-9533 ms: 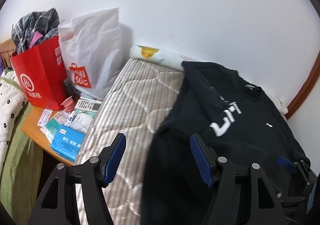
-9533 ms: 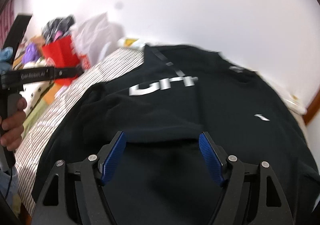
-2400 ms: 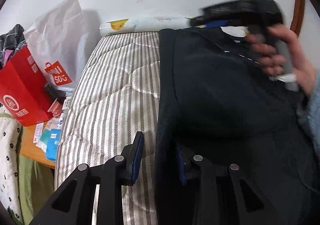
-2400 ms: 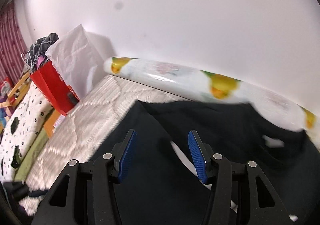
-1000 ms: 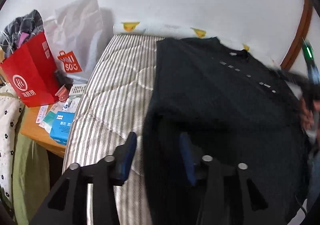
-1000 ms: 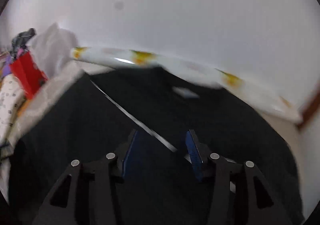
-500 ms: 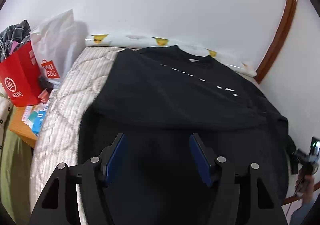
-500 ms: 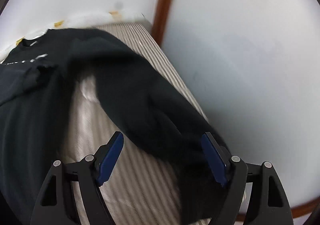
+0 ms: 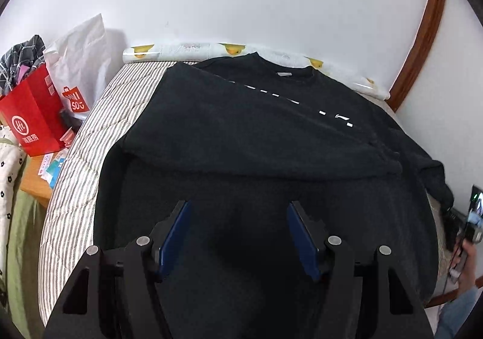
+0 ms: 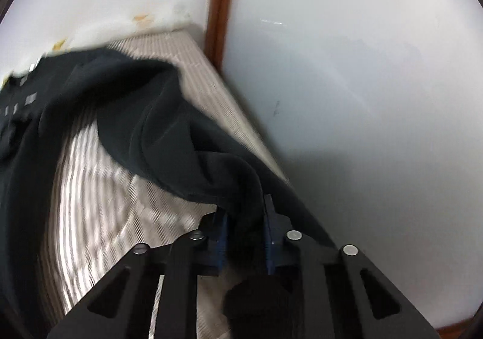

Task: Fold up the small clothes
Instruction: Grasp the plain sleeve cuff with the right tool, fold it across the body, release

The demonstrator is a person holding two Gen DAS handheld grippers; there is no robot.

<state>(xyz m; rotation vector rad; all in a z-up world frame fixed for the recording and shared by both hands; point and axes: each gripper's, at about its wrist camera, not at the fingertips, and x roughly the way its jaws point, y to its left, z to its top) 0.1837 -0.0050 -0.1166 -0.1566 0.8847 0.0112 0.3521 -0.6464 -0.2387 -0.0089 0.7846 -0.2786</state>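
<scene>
A black sweatshirt with white lettering lies spread on a striped mattress, its left sleeve folded across the chest. My left gripper is open and empty above the sweatshirt's lower body. My right gripper is shut on the right sleeve of the sweatshirt near its cuff, at the mattress's right edge by the wall. The sleeve runs from the jaws up to the sweatshirt's body. The right gripper and the hand holding it show at the far right of the left wrist view.
A rolled duck-print mat lies along the wall at the mattress head. A red paper bag and a white shopping bag stand on a side table at left. A white wall and a brown wooden trim border the right side.
My right gripper has closed on the right sleeve, which it was open around half a second ago. The left gripper stays open over the sweatshirt's body.
</scene>
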